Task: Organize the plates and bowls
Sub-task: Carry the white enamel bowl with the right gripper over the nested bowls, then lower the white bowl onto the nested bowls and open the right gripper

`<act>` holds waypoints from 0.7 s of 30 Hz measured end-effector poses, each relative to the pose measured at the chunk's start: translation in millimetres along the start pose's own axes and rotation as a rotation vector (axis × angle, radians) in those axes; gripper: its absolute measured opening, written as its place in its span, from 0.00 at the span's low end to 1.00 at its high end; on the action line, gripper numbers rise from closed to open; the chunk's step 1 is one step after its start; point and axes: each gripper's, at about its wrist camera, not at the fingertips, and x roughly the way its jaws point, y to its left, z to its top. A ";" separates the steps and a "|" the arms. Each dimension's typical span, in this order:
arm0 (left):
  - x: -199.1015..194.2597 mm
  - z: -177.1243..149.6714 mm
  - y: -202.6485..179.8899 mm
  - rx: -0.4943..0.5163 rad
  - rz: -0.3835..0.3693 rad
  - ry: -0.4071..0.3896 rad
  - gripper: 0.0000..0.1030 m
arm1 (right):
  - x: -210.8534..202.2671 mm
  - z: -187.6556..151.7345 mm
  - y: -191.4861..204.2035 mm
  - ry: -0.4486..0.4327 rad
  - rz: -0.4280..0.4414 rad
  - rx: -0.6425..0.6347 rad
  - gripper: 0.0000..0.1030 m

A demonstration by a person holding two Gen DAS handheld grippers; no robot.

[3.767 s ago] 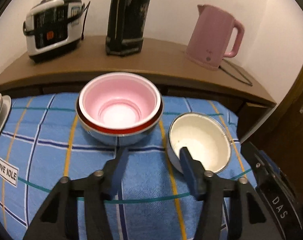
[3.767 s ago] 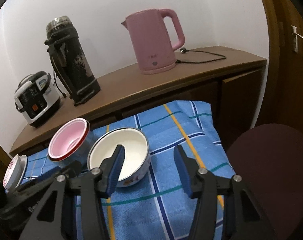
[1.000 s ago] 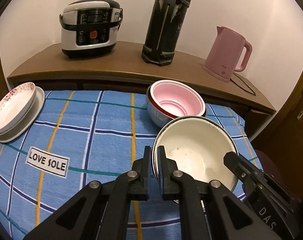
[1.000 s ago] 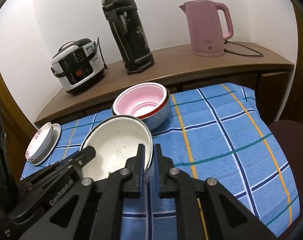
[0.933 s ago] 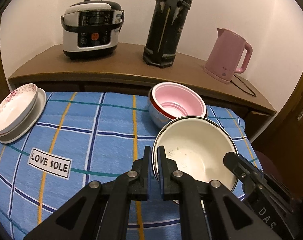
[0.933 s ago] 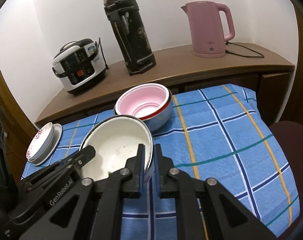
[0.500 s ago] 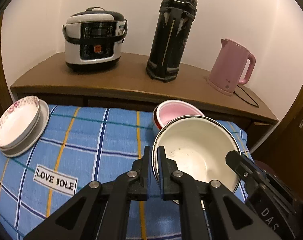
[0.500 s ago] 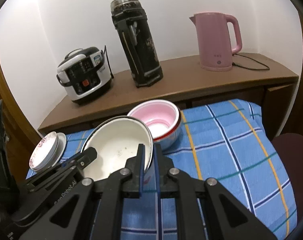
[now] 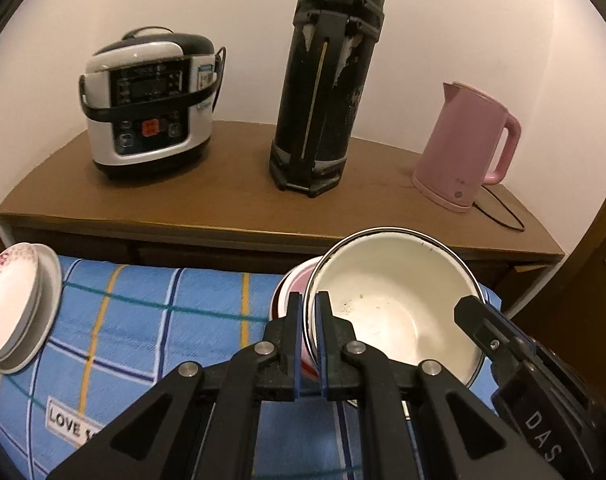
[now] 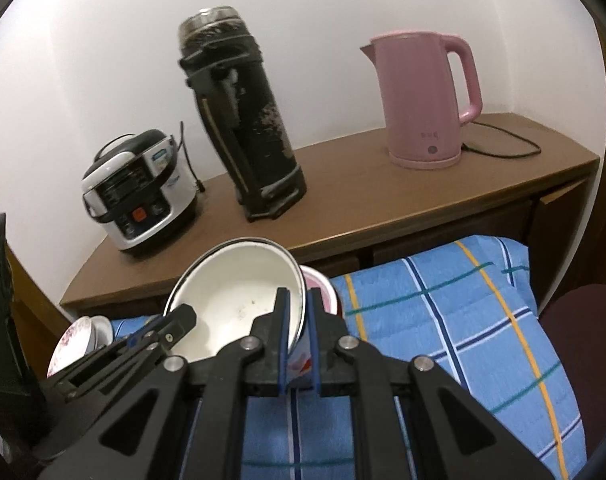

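Observation:
Both grippers hold a white enamel bowl (image 9: 399, 292) with a dark rim in the air. My left gripper (image 9: 309, 300) is shut on its left rim, and my right gripper (image 10: 297, 296) is shut on its right rim (image 10: 239, 296). The bowl hovers over the pink bowl with a red band (image 9: 293, 284), mostly hiding it; a sliver of pink bowl (image 10: 321, 288) shows in the right wrist view. A stack of plates with a floral one on top (image 9: 13, 304) sits at the table's left edge, also seen in the right wrist view (image 10: 79, 340).
The table has a blue checked cloth (image 9: 143, 312). Behind it a wooden sideboard (image 9: 231, 208) carries a rice cooker (image 9: 147, 104), a tall black thermos (image 9: 327, 80) and a pink kettle (image 9: 467, 148) with a cord. A dark red chair (image 10: 579, 344) stands at the right.
Both grippers closed on the white bowl and lifted it off the cloth. Over the last second it rose and moved back over the pink bowl.

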 end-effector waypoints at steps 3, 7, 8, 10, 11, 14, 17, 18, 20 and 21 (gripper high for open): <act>14.5 5.1 -1.7 0.007 0.013 0.012 0.07 | 16.0 3.1 -7.0 0.024 0.006 0.023 0.08; 32.2 8.2 -2.0 -0.003 0.013 0.042 0.07 | 31.8 3.8 -14.1 0.042 0.003 0.045 0.08; 35.9 8.3 -2.1 -0.005 0.014 0.048 0.07 | 34.9 3.6 -15.2 0.047 0.002 0.047 0.08; 41.9 7.8 -2.4 -0.003 0.019 0.058 0.07 | 40.9 2.2 -18.0 0.057 0.002 0.053 0.08; 44.8 7.0 -2.5 -0.002 0.021 0.063 0.07 | 42.8 1.5 -18.7 0.061 0.003 0.056 0.08; 51.4 5.0 -1.5 -0.003 0.030 0.075 0.07 | 49.1 -0.9 -21.6 0.072 0.007 0.066 0.08; 54.7 3.9 0.6 -0.002 0.039 0.078 0.07 | 55.2 -2.7 -22.5 0.084 0.017 0.069 0.08; 55.4 3.7 1.5 -0.002 0.044 0.076 0.07 | 57.2 -3.6 -22.9 0.089 0.022 0.073 0.08; 56.4 3.4 2.8 -0.001 0.048 0.078 0.07 | 59.3 -4.9 -23.3 0.094 0.024 0.077 0.08; 56.6 3.5 3.4 -0.001 0.048 0.078 0.07 | 60.4 -5.5 -23.5 0.096 0.024 0.079 0.08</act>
